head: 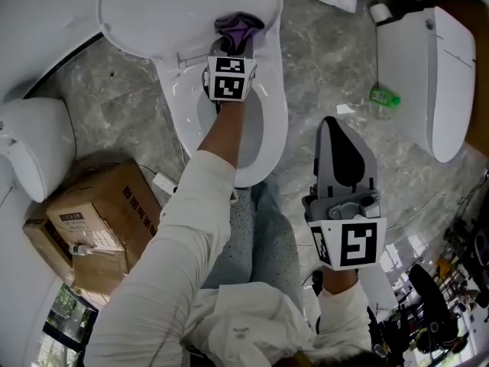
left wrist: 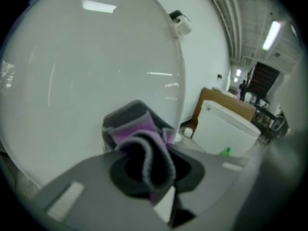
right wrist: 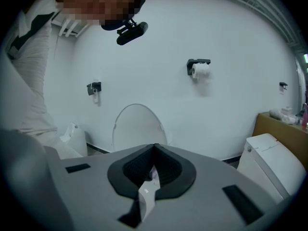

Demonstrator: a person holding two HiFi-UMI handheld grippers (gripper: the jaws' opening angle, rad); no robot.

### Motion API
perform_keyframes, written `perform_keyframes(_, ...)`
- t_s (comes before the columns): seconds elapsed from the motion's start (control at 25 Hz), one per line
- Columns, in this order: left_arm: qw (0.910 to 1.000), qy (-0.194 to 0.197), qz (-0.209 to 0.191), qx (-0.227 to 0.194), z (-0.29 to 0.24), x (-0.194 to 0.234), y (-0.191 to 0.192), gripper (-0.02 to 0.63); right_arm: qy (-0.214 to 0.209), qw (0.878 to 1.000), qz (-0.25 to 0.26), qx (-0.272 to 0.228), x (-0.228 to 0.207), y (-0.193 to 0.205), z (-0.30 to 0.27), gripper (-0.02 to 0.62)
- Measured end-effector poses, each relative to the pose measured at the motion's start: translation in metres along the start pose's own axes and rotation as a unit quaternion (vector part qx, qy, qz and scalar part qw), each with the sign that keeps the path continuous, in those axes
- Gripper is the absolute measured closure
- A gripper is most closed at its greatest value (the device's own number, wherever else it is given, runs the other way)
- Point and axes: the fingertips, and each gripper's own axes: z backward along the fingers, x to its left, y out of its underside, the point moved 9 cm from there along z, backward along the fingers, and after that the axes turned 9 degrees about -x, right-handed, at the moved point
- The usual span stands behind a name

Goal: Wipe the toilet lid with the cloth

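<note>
Clamping the cloth (head: 238, 26) at the toilet lid (head: 176, 10), upper centre, your left gripper (head: 235, 43) can drop it into the bowl (head: 254, 138) if friction snags it; your right gripper (head: 337, 132) is closed, empty.

The raised white oval toilet lid (head: 183, 14) runs off the top edge of the head view. In the left gripper view it spills past the left edge. The folded purple-and-grey cloth (left wrist: 144, 143) has its lower end buried between the jaws of the left gripper (left wrist: 147, 177); from above, only a tuft shows beyond the marker cube, which covers the jaws. The print on the brown cardboard box (head: 99, 220), left of that gripper, is too small to read. So is the label on the small green bottle (head: 384, 96), beyond the right gripper (head: 336, 125). The dark clutter (head: 435, 304) to its right cannot be made out.
</note>
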Motion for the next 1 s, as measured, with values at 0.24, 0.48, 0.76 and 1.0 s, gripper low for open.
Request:
perform_keyframes(0.24, 0.9991, -0.019, -0.011, -0.035, 0.048, 0.01, -0.015, 0.556, -0.032, 0.999, 0.001, -0.006, 0.02, 0.001, -0.004, 0.581)
perform_keyframes(0.48, 0.9949, -0.049, -0.018, -0.086, 0.105, 0.016, -0.051, 0.557, -0.061, 0.998, 0.008, -0.01, 0.034, -0.005, -0.021, 0.581)
perform_keyframes(0.76, 0.986, -0.076, -0.036, -0.143, 0.158, 0.029, -0.1, 0.557, -0.093, 0.995, 0.031, -0.015, 0.053, -0.02, -0.055, 0.581)
perform_keyframes(1.0, 0.9807, -0.074, -0.052, -0.173, 0.192, 0.023, -0.126, 0.557, -0.102, 0.994, 0.031, 0.008, 0.062, -0.022, -0.089, 0.581)
